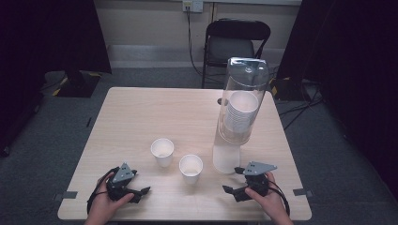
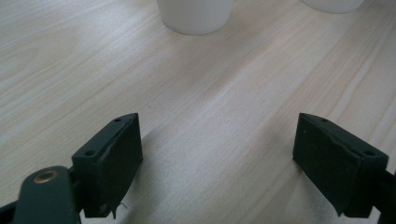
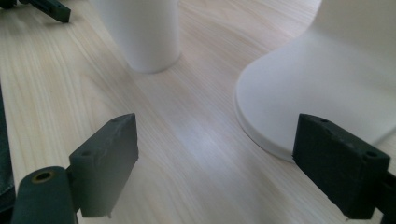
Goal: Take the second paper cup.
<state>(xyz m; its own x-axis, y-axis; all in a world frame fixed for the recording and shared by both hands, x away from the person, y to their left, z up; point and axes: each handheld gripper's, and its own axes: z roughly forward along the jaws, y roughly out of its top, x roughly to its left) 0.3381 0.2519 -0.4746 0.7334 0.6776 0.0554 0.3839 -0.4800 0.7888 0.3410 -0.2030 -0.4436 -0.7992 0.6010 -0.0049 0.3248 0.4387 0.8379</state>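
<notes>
High view: a tall clear cup dispenser (image 1: 237,112) stands upright near the table's (image 1: 136,112) right edge, stacked cups mouth-up inside, two paper cups (image 1: 162,151) (image 1: 191,168) upright toward the near edge, between the left gripper (image 1: 141,191) and right gripper (image 1: 231,187), both wide open, empty.

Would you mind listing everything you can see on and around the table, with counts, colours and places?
Table: one, light wood, centre.
Loose paper cups: two, white, upright, near the table's middle; one left, one right and nearer the person.
Cup dispenser: one, clear tube on a white base, right side of table, holding a stack of white cups.
Chair: one, black, behind the table.
Wall socket: one, pale, back wall.
Left gripper: black, open, near left edge, in the left hand.
Right gripper: black, open, near right edge, in the right hand.
</notes>
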